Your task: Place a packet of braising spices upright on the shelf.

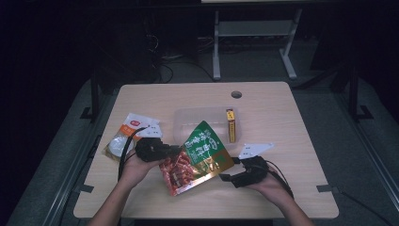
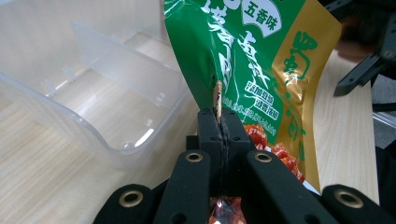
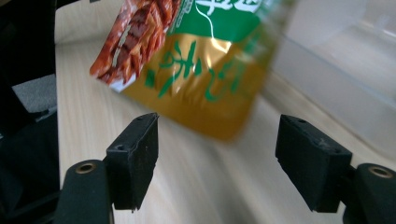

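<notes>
The high view is dim: the room behind lies almost black, and the table [image 1: 263,113] alone is lit, evenly and from above, with weak shadows. It is soft and slightly grainy. The left gripper view is bright and sharp, with glare on the bin [image 2: 93,93] wall and a sheen on the pouch [image 2: 261,70]. In the right gripper view the pouch [image 3: 196,74] and bin [image 3: 345,79] are smeared by blur, while the jaws stay sharp.
</notes>
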Demonstrator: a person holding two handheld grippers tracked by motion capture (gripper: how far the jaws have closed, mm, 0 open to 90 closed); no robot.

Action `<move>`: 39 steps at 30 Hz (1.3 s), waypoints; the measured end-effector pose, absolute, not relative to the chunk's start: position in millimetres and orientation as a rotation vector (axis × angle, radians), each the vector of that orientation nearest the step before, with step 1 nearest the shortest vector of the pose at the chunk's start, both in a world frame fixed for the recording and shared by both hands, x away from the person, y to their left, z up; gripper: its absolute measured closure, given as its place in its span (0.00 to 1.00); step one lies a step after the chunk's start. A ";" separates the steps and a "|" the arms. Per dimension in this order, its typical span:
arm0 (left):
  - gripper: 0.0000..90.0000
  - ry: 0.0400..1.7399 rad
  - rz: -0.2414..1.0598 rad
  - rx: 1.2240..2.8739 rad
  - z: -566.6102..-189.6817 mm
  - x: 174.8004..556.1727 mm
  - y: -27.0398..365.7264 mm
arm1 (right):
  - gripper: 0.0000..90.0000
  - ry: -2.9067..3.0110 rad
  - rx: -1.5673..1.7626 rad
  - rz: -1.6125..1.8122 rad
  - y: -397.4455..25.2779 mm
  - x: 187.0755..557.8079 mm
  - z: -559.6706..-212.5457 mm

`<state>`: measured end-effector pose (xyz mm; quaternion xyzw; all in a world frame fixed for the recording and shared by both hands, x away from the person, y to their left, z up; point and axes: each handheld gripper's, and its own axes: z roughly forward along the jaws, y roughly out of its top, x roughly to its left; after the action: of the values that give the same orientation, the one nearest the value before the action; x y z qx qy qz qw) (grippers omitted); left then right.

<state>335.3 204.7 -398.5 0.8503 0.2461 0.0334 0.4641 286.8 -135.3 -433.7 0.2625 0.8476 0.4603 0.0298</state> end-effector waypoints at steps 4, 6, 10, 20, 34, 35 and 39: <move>1.00 0.603 0.090 2.066 -395.7 334.8 205.4 | 0.32 2.607 0.815 1.449 -125.4 293.0 -435.1; 1.00 0.599 0.095 2.063 -394.5 334.8 205.2 | 0.33 2.608 0.831 1.477 -120.3 298.0 -437.4; 1.00 0.604 0.094 2.050 -394.6 334.9 204.6 | 0.40 2.601 0.892 1.537 -121.8 302.9 -440.2; 1.00 0.592 0.103 2.034 -393.2 332.8 200.7 | 0.66 2.638 0.905 1.621 -112.7 309.8 -441.4; 1.00 0.591 0.078 1.999 -399.1 330.9 199.4 | 0.99 2.560 0.927 1.687 -125.4 309.5 -428.3; 1.00 0.590 0.075 2.005 -399.4 330.4 198.8 | 0.99 2.560 0.925 1.677 -126.4 309.5 -427.5; 0.99 0.581 0.056 2.026 -402.5 328.6 197.2 | 1.00 2.563 0.908 1.649 -127.8 309.5 -426.5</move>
<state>328.6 197.2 -402.5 0.8356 0.2397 0.0232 0.4938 309.5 -127.8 -426.5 0.2853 0.8058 0.5185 -0.0193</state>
